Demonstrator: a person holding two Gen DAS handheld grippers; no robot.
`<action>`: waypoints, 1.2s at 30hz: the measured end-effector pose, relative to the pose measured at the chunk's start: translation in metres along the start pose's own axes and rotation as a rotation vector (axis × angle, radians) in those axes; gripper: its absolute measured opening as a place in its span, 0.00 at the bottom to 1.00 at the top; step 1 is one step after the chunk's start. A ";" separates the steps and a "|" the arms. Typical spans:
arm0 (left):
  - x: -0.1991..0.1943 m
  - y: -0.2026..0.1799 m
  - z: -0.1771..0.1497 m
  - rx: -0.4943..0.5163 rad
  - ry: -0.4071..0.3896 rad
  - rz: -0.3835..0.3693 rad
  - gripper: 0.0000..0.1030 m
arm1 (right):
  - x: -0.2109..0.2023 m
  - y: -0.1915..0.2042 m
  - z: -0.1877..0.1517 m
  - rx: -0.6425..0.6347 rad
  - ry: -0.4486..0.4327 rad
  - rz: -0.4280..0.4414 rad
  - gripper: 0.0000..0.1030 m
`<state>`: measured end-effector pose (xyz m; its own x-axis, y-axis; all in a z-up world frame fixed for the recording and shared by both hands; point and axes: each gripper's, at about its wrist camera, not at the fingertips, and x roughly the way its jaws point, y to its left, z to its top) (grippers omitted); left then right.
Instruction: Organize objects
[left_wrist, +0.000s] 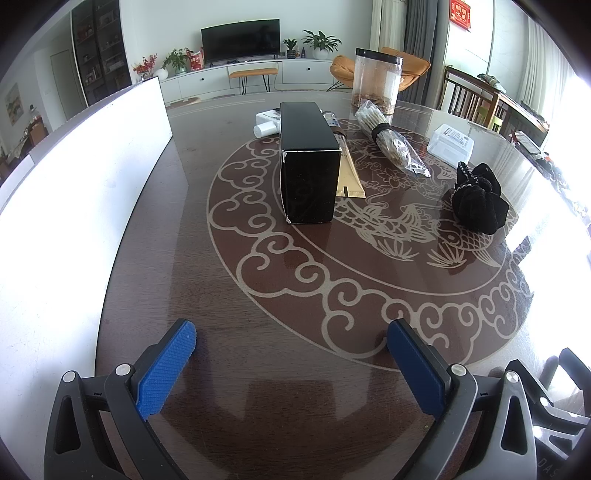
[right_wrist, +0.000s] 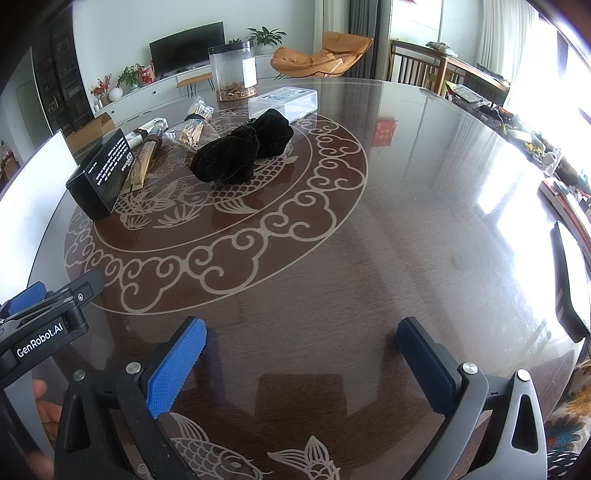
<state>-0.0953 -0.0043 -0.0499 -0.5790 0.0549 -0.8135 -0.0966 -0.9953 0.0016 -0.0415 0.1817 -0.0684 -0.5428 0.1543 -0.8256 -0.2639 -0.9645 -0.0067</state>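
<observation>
Left wrist view: the left gripper (left_wrist: 291, 343) hangs low over the table (left_wrist: 229, 295), jaws spread wide and holding nothing. Straight ahead, well apart from the fingertips, stands the black box (left_wrist: 308, 162), its long axis running directly away from the camera, so its narrow end faces the jaws. A ruler (left_wrist: 349, 177) lies just beside the box on its right, parallel to it. Further right lie a bagged bundle (left_wrist: 397, 146) of sticks, a black pouch (left_wrist: 476, 199) and a clear case (left_wrist: 450, 144); a jar (left_wrist: 376, 79) stands at the back. A white board (left_wrist: 92, 177) rises along the left edge.

Right wrist view: the right gripper (right_wrist: 301, 341) is likewise spread and empty above bare table. The pouch (right_wrist: 240, 151) lies ahead and to the left, well apart; the box (right_wrist: 101, 173) is further left still, seen obliquely. The left gripper (right_wrist: 44, 317) shows at the lower left edge.

Judgement: the box is on the left gripper's axis and nearer to it; a grasp across its narrow width needs only a forward approach. The pouch suits the right gripper better
</observation>
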 end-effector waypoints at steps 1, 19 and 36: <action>0.000 0.000 0.000 -0.001 0.000 -0.001 1.00 | 0.000 0.000 0.000 0.001 0.000 -0.001 1.00; -0.013 0.009 -0.024 0.105 0.013 -0.075 1.00 | -0.003 -0.017 0.030 0.091 -0.015 0.163 1.00; -0.015 0.010 -0.024 0.104 0.013 -0.073 1.00 | 0.064 0.032 0.120 -0.065 0.030 0.180 0.37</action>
<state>-0.0687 -0.0167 -0.0518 -0.5569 0.1251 -0.8211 -0.2219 -0.9751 0.0019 -0.1808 0.1863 -0.0539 -0.5527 -0.0276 -0.8329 -0.1121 -0.9879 0.1071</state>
